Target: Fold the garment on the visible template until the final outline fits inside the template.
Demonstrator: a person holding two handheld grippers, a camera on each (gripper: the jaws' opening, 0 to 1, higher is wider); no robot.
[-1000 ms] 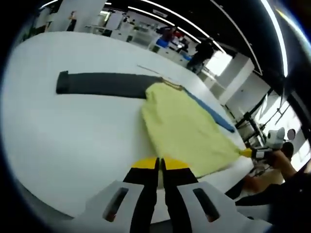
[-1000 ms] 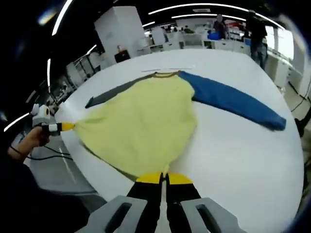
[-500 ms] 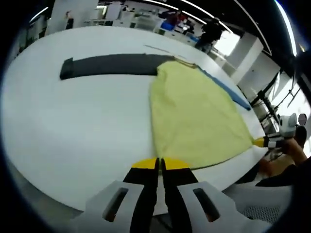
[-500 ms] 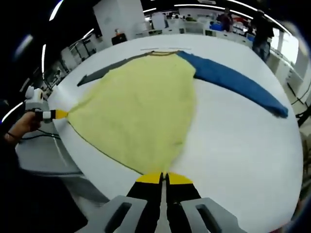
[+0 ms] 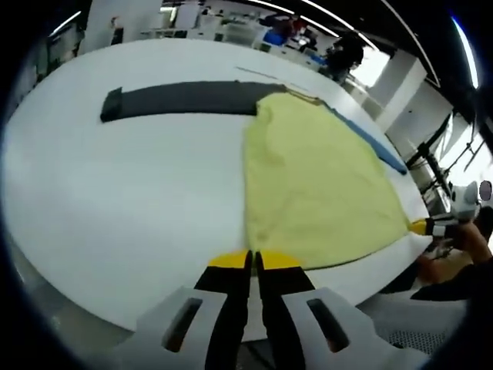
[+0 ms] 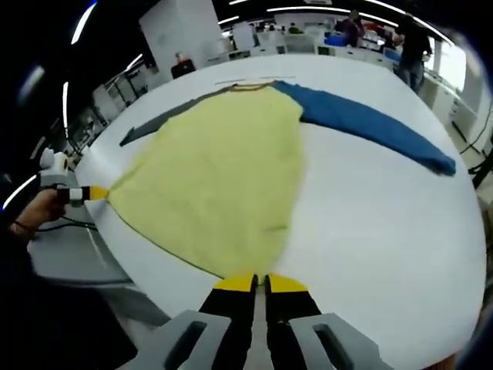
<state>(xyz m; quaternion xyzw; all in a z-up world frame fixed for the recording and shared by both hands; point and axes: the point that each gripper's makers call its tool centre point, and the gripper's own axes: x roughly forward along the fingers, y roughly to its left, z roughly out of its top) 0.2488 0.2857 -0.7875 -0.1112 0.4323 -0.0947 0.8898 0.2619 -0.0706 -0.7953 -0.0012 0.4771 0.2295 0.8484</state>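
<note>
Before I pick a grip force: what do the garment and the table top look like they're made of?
The garment looks like soft knit cloth, matte: yellow body, blue sleeve, dark grey sleeve; it drapes and puckers where both tongs pinch its hem. The table looks hard, smooth and white, perhaps laminate; I can't tell for sure.

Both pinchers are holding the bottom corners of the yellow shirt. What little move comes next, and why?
Probably lay the hem down flat. The left gripper and right gripper are each shut on a bottom corner of the yellow-bodied shirt, stretched taut near the edge of the white table. Its grey sleeve and blue sleeve already lie spread out, ready for folding.
</note>
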